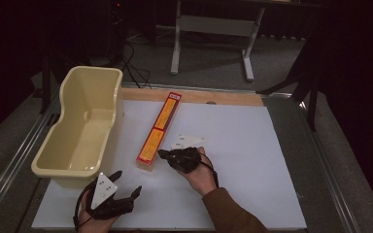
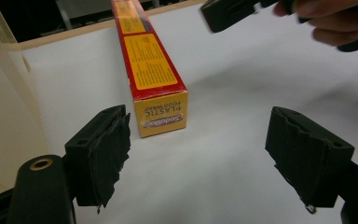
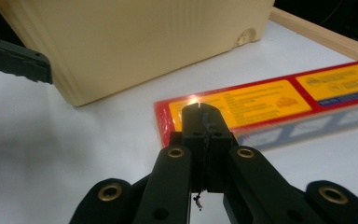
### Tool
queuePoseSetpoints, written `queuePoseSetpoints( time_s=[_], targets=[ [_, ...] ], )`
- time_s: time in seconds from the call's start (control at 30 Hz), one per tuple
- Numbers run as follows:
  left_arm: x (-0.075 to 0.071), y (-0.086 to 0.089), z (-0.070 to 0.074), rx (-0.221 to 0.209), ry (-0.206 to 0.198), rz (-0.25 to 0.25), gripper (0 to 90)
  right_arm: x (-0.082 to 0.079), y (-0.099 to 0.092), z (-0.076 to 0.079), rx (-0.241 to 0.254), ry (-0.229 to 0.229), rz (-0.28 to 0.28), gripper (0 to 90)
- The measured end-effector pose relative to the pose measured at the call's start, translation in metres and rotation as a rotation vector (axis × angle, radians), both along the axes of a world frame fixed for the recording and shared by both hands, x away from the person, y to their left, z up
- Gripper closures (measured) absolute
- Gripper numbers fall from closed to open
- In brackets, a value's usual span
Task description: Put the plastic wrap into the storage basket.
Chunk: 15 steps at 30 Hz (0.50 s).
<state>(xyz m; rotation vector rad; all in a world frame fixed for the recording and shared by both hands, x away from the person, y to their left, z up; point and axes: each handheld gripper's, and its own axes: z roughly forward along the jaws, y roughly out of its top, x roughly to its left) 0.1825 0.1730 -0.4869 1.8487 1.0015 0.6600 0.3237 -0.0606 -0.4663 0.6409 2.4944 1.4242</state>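
A white sheet covers the bench (image 1: 252, 160), with a strip of bare wood showing along its far edge and a metal rail down each side. Beyond it the room is dark: grey floor, the white legs of another table, a few black cables trailing off into shadow. A cream plastic tub (image 1: 85, 126) stands on the left part of the sheet. Just right of it lies a long red-and-yellow box of plastic food wrap (image 1: 159, 127), flat on the sheet and running from the far edge toward the person; its near end, printed with the product name, faces the left hand-held gripper (image 2: 198, 149), whose jaws stand wide apart with nothing between them. The right hand-held gripper (image 3: 204, 122) is clenched, jaws pressed together on nothing, its tip just at the near end of the box; whether it touches the box is hard to tell. A pale flat piece beside the right hand in the high view is too blurred to identify. Both forearms are cut off at the bottom edge there.
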Motion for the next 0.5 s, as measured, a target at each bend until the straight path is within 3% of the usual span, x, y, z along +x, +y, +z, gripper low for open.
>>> queuePoseSetpoints(
  time_s=[0.5],
  targets=[
    [0.0, 0.001, 0.001, -0.006, -0.001, -0.009, 21.3, 0.021, 0.074, -0.019, -0.112, 0.04, 0.032, 89.9]
  ],
)
